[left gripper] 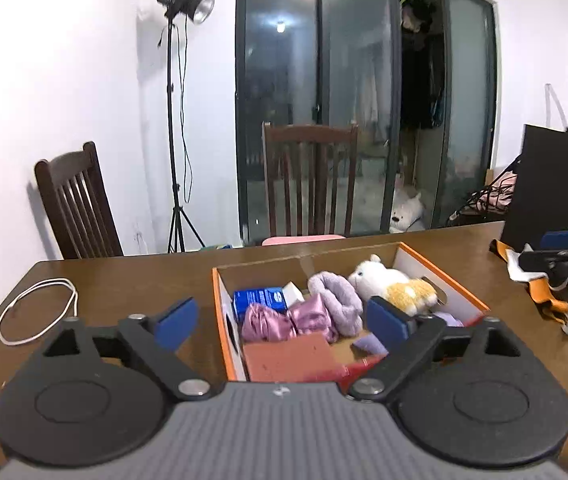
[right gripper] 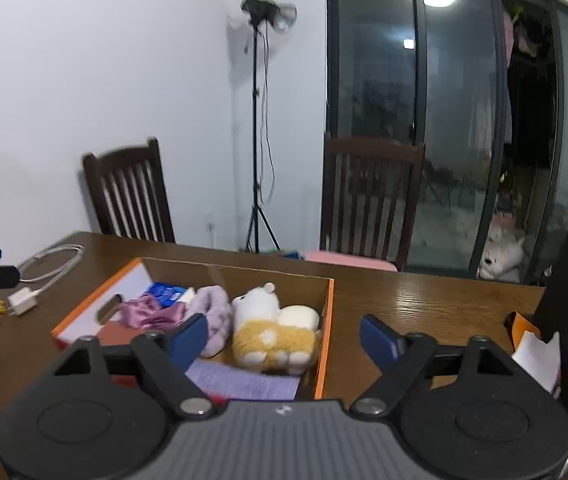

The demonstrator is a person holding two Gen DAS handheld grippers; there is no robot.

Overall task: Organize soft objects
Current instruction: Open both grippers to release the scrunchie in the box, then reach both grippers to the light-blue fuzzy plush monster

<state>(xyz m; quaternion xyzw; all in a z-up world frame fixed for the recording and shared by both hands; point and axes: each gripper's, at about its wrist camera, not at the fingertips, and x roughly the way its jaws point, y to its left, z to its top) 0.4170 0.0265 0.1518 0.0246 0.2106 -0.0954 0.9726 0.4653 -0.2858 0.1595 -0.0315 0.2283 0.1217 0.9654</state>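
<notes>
Your one orange-rimmed cardboard box [left gripper: 444,276] sits on the wooden table [left gripper: 156,280] and holds the soft things: one white-and-tan plush animal [left gripper: 392,286] lying against the far right side, one rolled lavender fuzzy cloth [left gripper: 336,300] touching it, and two shiny pink satin bundles [left gripper: 284,320] beside that, with one blue packet [left gripper: 260,300] behind them. Your left gripper [left gripper: 284,322] hovers over the box's near end, jaws spread wide, holding nothing. Your right gripper [right gripper: 284,338] hangs above the plush, equally wide and empty. One coiled white cable [left gripper: 36,312] lies left of the box; two dark wooden chairs [left gripper: 308,176] stand behind the table.
</notes>
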